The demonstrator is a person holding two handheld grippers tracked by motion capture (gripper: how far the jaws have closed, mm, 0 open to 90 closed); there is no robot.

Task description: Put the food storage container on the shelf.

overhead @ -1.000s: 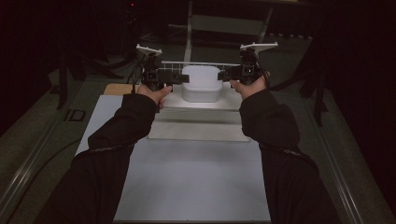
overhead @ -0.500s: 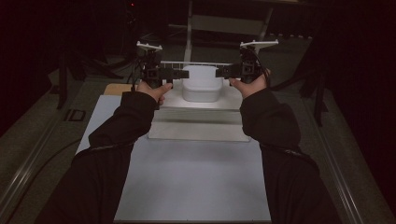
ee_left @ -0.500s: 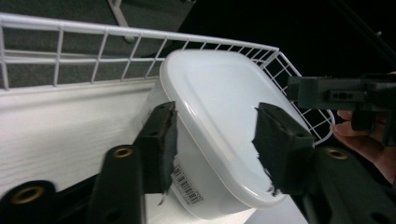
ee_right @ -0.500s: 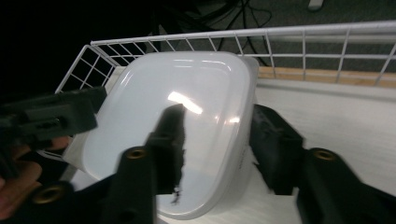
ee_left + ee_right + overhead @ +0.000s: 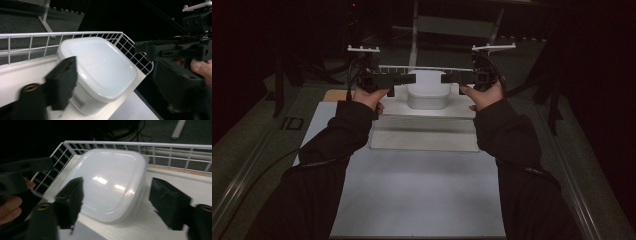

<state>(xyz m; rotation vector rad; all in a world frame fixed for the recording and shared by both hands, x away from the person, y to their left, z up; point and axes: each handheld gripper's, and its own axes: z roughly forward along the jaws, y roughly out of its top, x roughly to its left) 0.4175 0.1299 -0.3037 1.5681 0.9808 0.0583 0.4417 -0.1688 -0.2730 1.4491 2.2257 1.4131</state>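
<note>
A white lidded plastic container (image 5: 428, 90) stands on a white shelf (image 5: 427, 109) with a wire rail (image 5: 427, 68) behind it. My left gripper (image 5: 398, 79) is held level at the container's left side, and my right gripper (image 5: 453, 78) mirrors it at the right side. In the right gripper view the jaws of the right gripper (image 5: 120, 203) stand wide apart with the container (image 5: 112, 182) just ahead between them. In the left gripper view the left gripper (image 5: 115, 86) is open, one jaw lies against the container (image 5: 100, 67), and the right gripper (image 5: 172, 48) shows beyond.
A lower white board (image 5: 424, 140) lies in front of the shelf on a pale table sheet (image 5: 422, 200). A tan board corner (image 5: 334, 95) shows at the left. Dark stands and cables surround the table's far end.
</note>
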